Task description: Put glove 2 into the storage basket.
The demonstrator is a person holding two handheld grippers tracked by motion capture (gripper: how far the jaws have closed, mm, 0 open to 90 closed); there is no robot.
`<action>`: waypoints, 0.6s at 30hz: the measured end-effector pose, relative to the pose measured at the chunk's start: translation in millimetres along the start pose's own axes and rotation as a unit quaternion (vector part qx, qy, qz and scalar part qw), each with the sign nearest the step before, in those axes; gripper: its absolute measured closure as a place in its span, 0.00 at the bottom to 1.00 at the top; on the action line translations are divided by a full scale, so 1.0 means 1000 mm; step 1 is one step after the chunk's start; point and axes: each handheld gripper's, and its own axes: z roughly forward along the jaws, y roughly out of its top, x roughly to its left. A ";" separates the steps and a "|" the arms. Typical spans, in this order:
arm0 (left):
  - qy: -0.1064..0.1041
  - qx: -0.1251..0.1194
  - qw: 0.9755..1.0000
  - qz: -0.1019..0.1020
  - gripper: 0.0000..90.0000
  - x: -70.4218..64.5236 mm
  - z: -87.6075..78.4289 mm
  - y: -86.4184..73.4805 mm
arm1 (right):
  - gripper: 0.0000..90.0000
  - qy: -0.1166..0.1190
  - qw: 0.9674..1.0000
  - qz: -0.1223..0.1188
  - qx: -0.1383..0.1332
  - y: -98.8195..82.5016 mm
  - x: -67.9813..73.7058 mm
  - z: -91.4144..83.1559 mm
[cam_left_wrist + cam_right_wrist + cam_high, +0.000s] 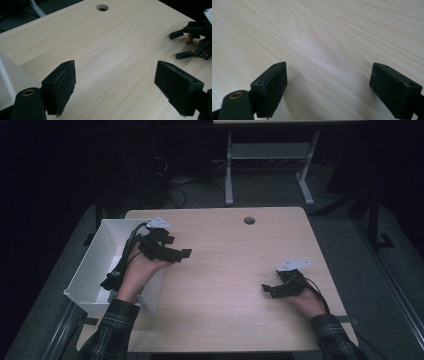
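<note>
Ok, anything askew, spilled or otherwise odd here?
Nothing stands out. The left gripper and right gripper are both open over the wooden table, and the white box sits upright at the table's left edge.

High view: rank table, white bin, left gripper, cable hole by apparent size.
1. table
2. white bin
3. left gripper, held above the table and so nearer the camera, which may make it look bigger
4. cable hole
</note>
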 end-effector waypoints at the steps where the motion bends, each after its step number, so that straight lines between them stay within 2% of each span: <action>1: 0.000 0.000 1.000 0.000 0.19 0.000 0.000 0.000 | 0.16 0.000 1.000 0.000 0.000 0.000 0.000 0.000; 8: -0.027 0.004 1.000 0.011 0.19 -0.021 0.023 -0.002 | 0.16 0.000 1.000 0.000 0.000 0.000 0.000 0.000; 18: -0.048 0.009 0.999 0.019 0.19 -0.038 0.047 -0.012 | 0.16 0.000 1.000 0.000 0.000 0.000 0.000 0.000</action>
